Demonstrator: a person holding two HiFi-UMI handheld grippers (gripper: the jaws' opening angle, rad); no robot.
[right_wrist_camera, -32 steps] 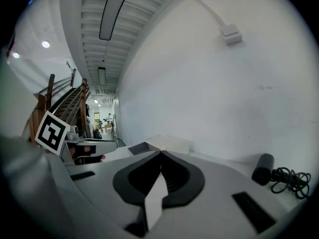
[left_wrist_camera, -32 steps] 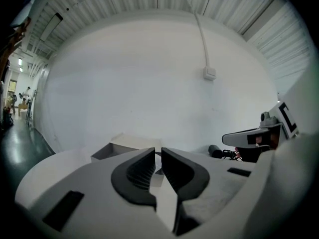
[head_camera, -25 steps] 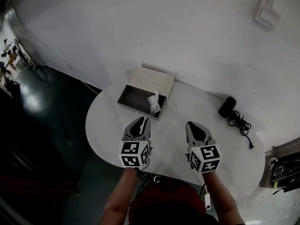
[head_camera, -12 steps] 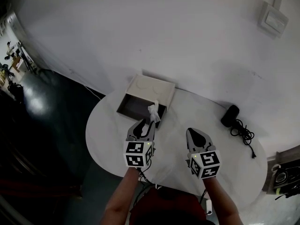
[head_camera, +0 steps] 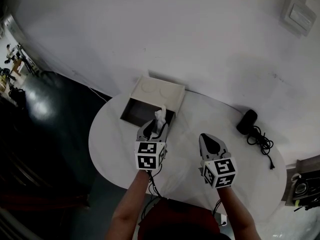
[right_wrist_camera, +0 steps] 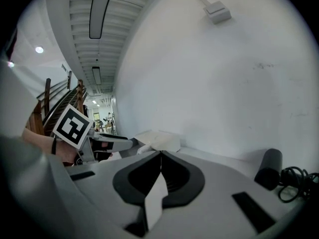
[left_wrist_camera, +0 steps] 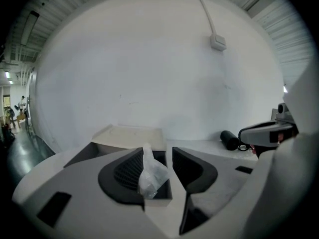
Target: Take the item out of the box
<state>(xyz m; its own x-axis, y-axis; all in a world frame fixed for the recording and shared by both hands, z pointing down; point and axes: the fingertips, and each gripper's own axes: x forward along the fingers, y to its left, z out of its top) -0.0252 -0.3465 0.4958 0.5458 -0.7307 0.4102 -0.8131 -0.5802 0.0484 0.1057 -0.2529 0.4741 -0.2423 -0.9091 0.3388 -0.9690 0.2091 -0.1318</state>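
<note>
An open shallow box (head_camera: pixel 131 115) with a dark inside stands at the back of the round white table (head_camera: pixel 110 139), its pale lid (head_camera: pixel 159 91) folded back. A crumpled clear bag (head_camera: pixel 160 115) sticks up from the box's near right corner. My left gripper (head_camera: pixel 156 124) is at that corner. Its jaws have just been opening and stand open, with the bag (left_wrist_camera: pixel 152 176) between them, leaning on the left jaw and clear of the right one. My right gripper (head_camera: pixel 209 139) hovers over the table to the right, shut and empty (right_wrist_camera: pixel 160 154).
A black cylinder (head_camera: pixel 246 121) and a coiled black cable (head_camera: pixel 261 139) lie at the table's right, near the white wall. A wall-mounted box (head_camera: pixel 300 16) sits at the upper right. Dark floor lies past the table's left edge.
My left gripper has moved forward to the box's near corner and its jaws have opened around the bag. The right gripper has shifted slightly forward, still shut.
</note>
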